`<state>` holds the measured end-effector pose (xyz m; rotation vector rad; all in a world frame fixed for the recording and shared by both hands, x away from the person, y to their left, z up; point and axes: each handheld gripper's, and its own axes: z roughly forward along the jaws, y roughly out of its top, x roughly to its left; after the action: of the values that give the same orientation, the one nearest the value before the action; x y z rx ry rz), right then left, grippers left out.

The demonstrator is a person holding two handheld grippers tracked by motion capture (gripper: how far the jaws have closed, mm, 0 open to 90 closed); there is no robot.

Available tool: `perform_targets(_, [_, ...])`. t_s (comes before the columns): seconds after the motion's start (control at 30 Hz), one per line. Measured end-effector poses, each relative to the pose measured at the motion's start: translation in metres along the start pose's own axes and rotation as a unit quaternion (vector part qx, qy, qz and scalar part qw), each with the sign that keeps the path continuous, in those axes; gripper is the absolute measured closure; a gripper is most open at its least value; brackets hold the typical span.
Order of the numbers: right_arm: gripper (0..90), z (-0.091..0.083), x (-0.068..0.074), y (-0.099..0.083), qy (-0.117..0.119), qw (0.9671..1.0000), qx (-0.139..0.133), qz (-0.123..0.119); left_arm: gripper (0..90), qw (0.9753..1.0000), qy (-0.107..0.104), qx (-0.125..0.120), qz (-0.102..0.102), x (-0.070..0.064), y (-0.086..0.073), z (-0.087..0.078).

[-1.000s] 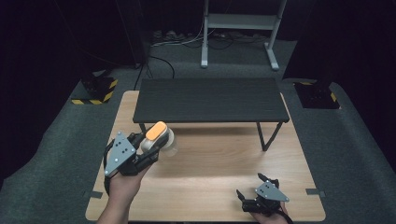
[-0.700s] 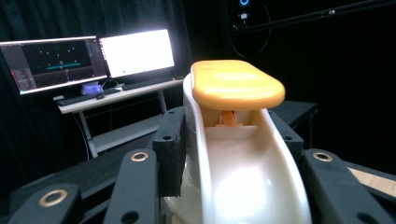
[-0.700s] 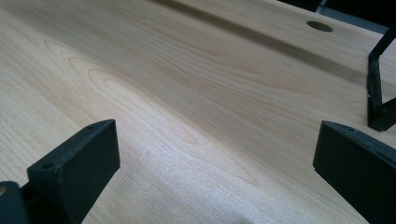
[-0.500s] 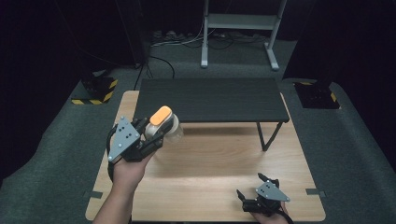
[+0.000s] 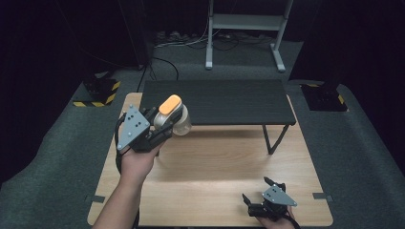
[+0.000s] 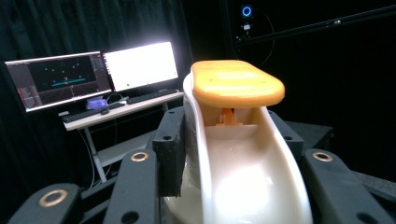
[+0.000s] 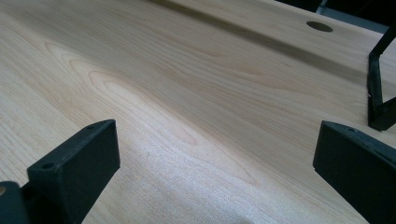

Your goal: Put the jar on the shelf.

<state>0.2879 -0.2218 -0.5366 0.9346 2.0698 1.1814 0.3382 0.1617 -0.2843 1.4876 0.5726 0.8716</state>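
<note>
A cream-white bottle with a flat orange cap [image 5: 173,114] is held up in the air in front of the black shelf's left end. My left gripper [image 5: 160,128] is shut on it. In the left gripper view the bottle [image 6: 233,158] stands upright between the two black jaws, with its orange cap [image 6: 236,83] on top. My right gripper [image 5: 261,193] rests low on the wooden table [image 5: 215,162] near its front right edge, open. In the right gripper view its jaws stand wide apart over bare wood [image 7: 196,107] with nothing between them.
A low black shelf on thin metal legs [image 5: 219,101] stands across the far half of the table; one leg [image 7: 379,88] appears at the right of the right gripper view. Monitors on a desk [image 6: 93,74] are seen in the background of the left gripper view. Dark floor surrounds the table.
My left gripper has lifted the bottle and carried it away from the person, towards the black shelf's left end. The right gripper has stayed in place.
</note>
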Motion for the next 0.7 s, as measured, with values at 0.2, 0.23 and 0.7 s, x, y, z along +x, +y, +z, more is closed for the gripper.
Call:
perform_targets(0.2, [0.0,0.000,0.000,0.000,0.002,1.0000,-0.001,0.002,57.2,1.0000,0.002,-0.002,0.000,0.003,0.004,0.016])
perform_targets(0.23, [0.0,0.000,0.000,0.000,0.002,1.0000,-0.001,0.002,57.2,1.0000,0.003,-0.002,0.000,0.004,0.004,0.017])
perform_targets(0.7, [0.0,0.000,-0.001,0.000,0.003,1.0000,-0.002,0.003,57.2,0.9999,0.011,-0.001,-0.008,0.013,-0.001,0.040])
